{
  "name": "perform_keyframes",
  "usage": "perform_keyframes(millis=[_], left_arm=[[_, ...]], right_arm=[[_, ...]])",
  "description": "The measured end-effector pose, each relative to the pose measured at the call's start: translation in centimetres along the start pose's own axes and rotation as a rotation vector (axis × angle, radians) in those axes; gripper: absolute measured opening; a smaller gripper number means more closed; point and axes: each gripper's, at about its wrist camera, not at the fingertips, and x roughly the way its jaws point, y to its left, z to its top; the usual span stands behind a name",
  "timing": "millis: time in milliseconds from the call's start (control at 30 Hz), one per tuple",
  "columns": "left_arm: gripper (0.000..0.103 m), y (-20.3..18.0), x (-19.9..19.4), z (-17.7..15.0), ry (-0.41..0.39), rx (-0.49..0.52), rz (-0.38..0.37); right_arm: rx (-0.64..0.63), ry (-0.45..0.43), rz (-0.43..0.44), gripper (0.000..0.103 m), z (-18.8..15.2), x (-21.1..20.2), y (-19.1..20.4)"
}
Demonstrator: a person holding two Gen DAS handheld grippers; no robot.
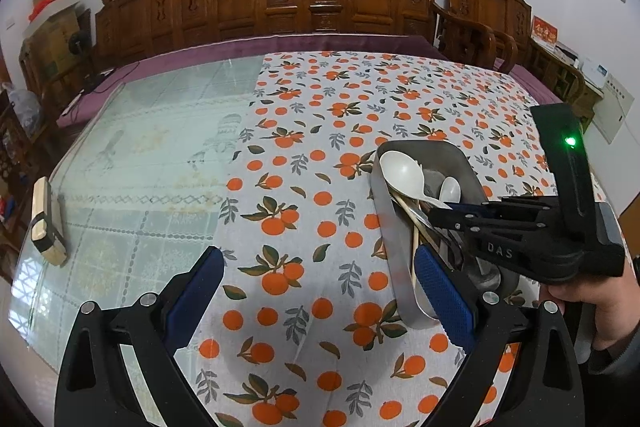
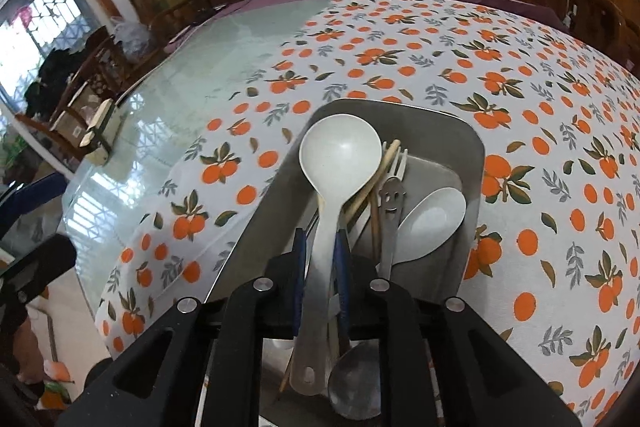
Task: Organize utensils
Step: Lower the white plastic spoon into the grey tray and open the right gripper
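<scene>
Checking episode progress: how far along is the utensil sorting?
Early. Nothing looks sorted yet: the flowered tablecloth holds no utensils. The rectangular metal tray contains the small white plastic spoon, smiley-handled metal fork, wooden chopsticks and grey metal spoon. In hand: right gripper, jaws shut on the large white plastic ladle. Left gripper is open, empty. Everything else remains.

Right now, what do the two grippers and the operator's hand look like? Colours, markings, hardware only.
Both grippers are matte black plastic linkages with silver round bolts and blue textured pads on the fingers. The right gripper carries white "DAS" lettering and an upright black handle with a lit green LED. The bare hand holding it wears a dark grey sleeve.
</scene>
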Motion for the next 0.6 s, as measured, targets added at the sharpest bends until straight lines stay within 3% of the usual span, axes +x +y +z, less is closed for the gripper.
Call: perform_keyframes(millis=[400, 600], left_arm=[[0.092, -1.2, -1.3, -0.2, -0.038, -0.033, 0.002], [0.092, -2.6, -2.6, -0.3, -0.058, -0.028, -0.002]], right_arm=[[-0.054, -0.066, 0.011, 0.022, -1.0, -3.8, -0.3], [-0.07, -0.136, -0.01, 0.022, -2.2, -7.7, -0.7]])
